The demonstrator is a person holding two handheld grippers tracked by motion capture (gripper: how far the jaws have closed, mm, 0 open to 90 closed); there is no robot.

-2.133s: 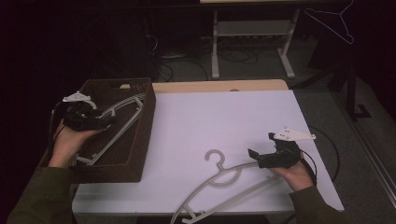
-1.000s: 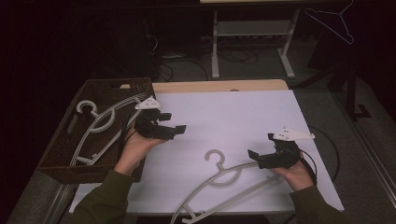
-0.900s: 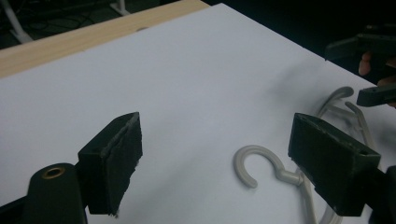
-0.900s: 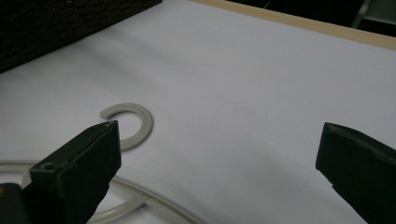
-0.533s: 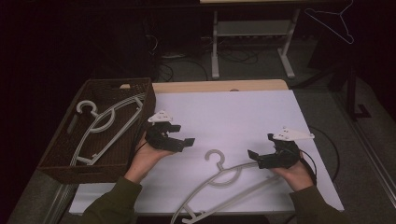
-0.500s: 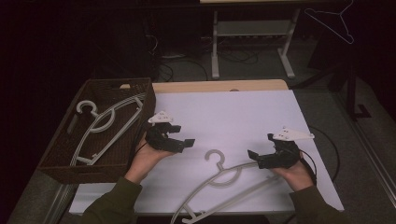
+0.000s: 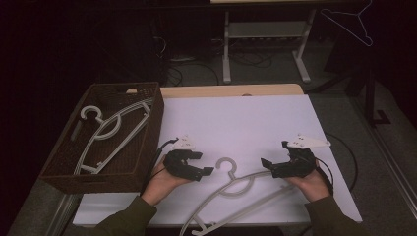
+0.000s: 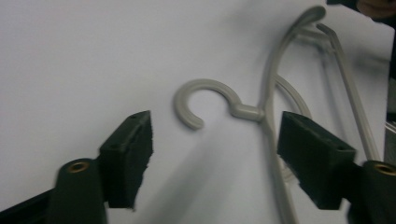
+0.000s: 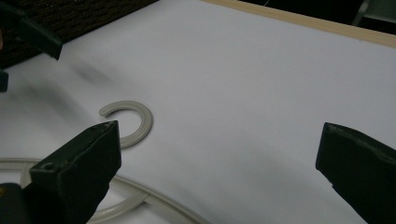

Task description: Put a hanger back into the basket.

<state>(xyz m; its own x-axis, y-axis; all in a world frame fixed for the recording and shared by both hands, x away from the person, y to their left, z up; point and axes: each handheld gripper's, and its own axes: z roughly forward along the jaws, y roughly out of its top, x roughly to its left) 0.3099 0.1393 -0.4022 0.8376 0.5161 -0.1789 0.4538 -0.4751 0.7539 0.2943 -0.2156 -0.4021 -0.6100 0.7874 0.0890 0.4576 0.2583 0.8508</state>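
Note:
A pale grey plastic hanger (image 7: 237,189) lies flat on the white table (image 7: 246,123), its hook (image 7: 225,164) pointing away from me. My left gripper (image 7: 201,163) hovers low just left of that hook. In the left gripper view its jaws (image 8: 217,140) stand apart and have just been closing; the hook (image 8: 205,95) lies ahead of the pads, untouched. My right gripper (image 7: 274,153) rests at the hanger's right arm, open wide. In the right gripper view (image 9: 219,135) nothing is between its pads, and the hook (image 9: 133,119) lies beyond the left one.
A dark woven basket (image 7: 147,142) stands along the table's left side and holds similar pale hangers (image 7: 110,130). Beyond the table's wooden far edge (image 7: 231,91) are a metal desk frame and floor cables. Cables trail from both grippers.
My left hand has come out of the basket, moving right and down across the table to the hook of the lying hanger. Its jaws look a little narrower. My right hand has stayed put.

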